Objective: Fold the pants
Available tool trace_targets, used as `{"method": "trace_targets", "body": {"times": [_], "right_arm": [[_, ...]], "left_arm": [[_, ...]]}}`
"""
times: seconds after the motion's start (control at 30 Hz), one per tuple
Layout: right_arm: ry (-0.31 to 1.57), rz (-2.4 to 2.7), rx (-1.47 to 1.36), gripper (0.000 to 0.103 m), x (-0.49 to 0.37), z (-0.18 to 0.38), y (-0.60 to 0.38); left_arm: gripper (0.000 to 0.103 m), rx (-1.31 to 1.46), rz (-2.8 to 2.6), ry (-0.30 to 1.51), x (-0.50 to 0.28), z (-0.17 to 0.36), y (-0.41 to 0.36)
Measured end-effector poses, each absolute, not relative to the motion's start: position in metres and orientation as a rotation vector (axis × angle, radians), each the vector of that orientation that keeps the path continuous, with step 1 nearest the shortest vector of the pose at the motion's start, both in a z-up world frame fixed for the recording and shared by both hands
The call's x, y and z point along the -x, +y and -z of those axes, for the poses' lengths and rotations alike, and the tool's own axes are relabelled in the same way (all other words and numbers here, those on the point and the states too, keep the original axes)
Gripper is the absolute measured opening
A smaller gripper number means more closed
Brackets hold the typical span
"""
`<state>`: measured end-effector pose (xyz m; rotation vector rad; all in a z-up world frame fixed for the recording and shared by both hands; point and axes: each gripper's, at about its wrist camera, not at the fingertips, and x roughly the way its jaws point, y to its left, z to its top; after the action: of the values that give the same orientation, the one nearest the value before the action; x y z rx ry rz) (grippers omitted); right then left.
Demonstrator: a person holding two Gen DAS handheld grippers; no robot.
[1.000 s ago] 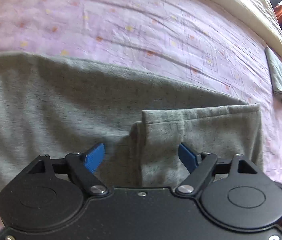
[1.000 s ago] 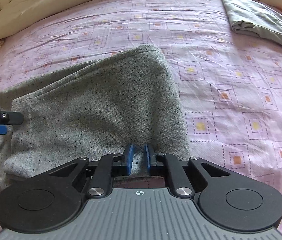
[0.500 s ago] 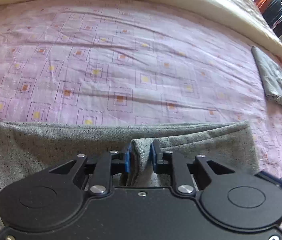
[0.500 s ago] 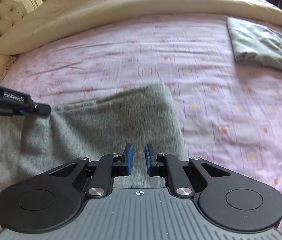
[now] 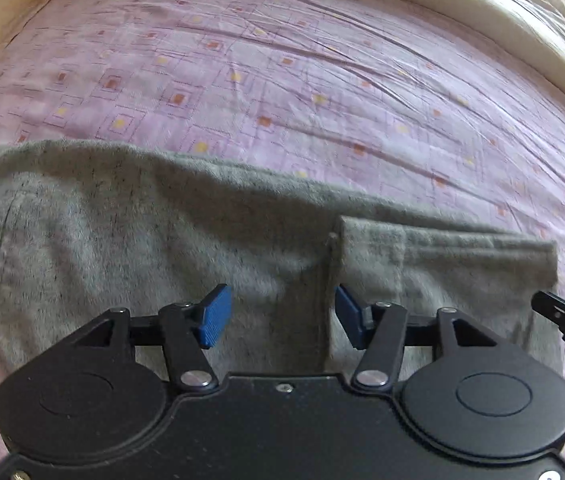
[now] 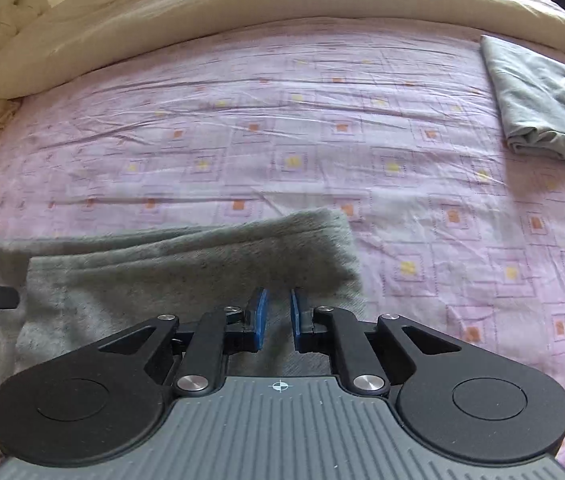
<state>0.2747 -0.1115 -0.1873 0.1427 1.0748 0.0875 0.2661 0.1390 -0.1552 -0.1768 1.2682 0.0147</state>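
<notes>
Pants [image 5: 130, 240], grey speckled knit, lie spread on the bed [image 5: 282, 80] w/ its pink patterned sheet, one end already doubled back over the rest so a cuffed edge sits atop the lower layer. Left tongs [image 5: 278, 318] are opening: blue pads apart, folded edge betw. them but not pressed, so nothing is gripped. Right tongs [image 6: 278, 316] nearly shut, pads v. close together right at the far corner of the fold; looks like a thin pinch of fabric, though the contact itself is hidden. Cloth reads as soft, limp, fairly thick: it'll sag and drag, not slip, and won't hold shape unless both corners are lifted together. Best hold is prob. the hemmed edge or corners, where layers stack. A second folded grey cloth [image 6: 546, 104] lies well apart.
</notes>
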Motion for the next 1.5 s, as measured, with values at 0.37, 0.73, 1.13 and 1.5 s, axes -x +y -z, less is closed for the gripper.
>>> {"method": "trace_targets", "body": {"times": [0.37,0.73,1.13,1.5], "right_arm": [[1.108,-0.153,-0.09,0.013,-0.215,0.199,-0.09],[1.11,-0.119,0.008,0.014,-0.22,0.203,-0.073],[1.084,0.123,-0.035,0.014,-0.22,0.185,-0.027],[1.005,0.017,-0.089,0.014,-0.228,0.157,0.053]], "left_arm": [[0.075,0.169,-0.103,1.381,-0.206,0.184,0.139],[0.071,0.19,-0.156,1.279,-0.185,0.148,0.243],[0.072,0.158,-0.21,1.267,-0.22,0.153,0.36],[0.072,0.129,-0.184,1.282,-0.238,0.158,0.394]]}}
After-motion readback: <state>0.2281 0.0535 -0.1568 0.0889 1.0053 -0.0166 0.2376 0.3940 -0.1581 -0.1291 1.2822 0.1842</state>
